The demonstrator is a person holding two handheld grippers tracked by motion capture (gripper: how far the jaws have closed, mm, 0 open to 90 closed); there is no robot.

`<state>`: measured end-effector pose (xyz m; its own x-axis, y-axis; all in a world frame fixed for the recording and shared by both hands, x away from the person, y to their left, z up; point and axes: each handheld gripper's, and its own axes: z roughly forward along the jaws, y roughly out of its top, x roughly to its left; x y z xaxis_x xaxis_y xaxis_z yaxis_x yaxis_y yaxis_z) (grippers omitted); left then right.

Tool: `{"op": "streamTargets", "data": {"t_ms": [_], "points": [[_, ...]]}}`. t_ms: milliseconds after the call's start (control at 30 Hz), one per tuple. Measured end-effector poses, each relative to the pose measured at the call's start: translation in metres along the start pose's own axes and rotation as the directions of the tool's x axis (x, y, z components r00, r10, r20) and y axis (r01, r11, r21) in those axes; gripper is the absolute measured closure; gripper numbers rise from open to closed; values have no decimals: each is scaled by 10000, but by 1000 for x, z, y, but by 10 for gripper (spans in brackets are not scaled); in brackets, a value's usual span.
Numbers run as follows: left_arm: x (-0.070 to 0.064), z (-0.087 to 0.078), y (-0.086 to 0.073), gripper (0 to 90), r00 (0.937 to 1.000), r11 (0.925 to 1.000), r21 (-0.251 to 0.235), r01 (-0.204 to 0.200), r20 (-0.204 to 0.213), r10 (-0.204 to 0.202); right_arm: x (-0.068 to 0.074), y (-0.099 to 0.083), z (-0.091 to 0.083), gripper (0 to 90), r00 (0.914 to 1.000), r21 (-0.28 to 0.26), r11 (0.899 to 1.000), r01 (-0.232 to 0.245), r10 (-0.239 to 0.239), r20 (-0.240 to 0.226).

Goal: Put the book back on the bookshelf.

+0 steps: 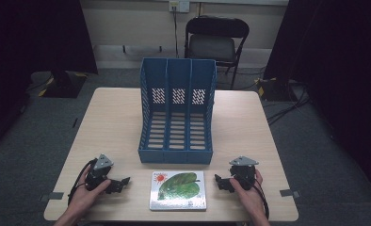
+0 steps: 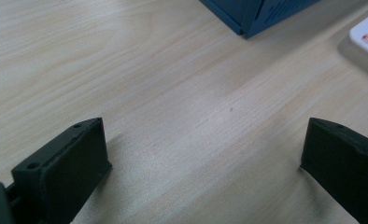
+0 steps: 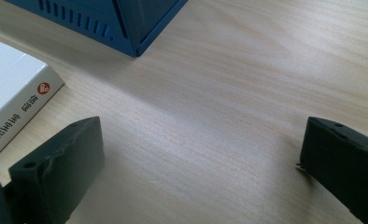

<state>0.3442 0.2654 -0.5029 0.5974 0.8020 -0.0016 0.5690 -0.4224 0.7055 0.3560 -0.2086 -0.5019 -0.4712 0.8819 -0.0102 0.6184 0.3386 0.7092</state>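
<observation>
A white book [image 1: 178, 189] with a green leaf and a red sun on its cover lies flat near the table's front edge, in front of a blue three-slot file rack [image 1: 178, 113]. My left gripper [image 1: 119, 184] rests on the table to the book's left, open, jaws pointing toward it. To the book's right sits my right gripper [image 1: 221, 182], also open and facing the book. In the left gripper view, bare wood lies between the jaws, with the rack's corner [image 2: 254, 14] and the book's edge [image 2: 366, 39] ahead. The right gripper view shows the book's spine [image 3: 18, 105] and the rack's corner [image 3: 126, 21].
The light wooden table [image 1: 113, 122] has open room on both sides of the rack. A black folding chair [image 1: 215, 40] stands beyond the far edge. Cables [image 1: 287, 106] lie on the grey floor at the right. Tape marks [image 1: 52, 196] sit at the table's front corners.
</observation>
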Motion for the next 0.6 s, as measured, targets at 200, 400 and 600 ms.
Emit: {"op": "streamTargets", "data": {"t_ms": [200, 400, 600], "points": [[-1, 0, 1, 0, 9999, 10000, 43, 83, -127, -83, 0, 0, 0, 0, 10000, -22, 10000, 77, -77, -51], [-2, -6, 7, 100, 9982, 9976, 493, 482, -381, -464, 0, 0, -1, 9, 9998, -19, 9999, 158, -158, -156], [1, -12, 8, 173, 9979, 9954, 701, 653, -10, -654, 5, 3, -5, 158, 9995, -91, 9996, 281, -283, -169]]}}
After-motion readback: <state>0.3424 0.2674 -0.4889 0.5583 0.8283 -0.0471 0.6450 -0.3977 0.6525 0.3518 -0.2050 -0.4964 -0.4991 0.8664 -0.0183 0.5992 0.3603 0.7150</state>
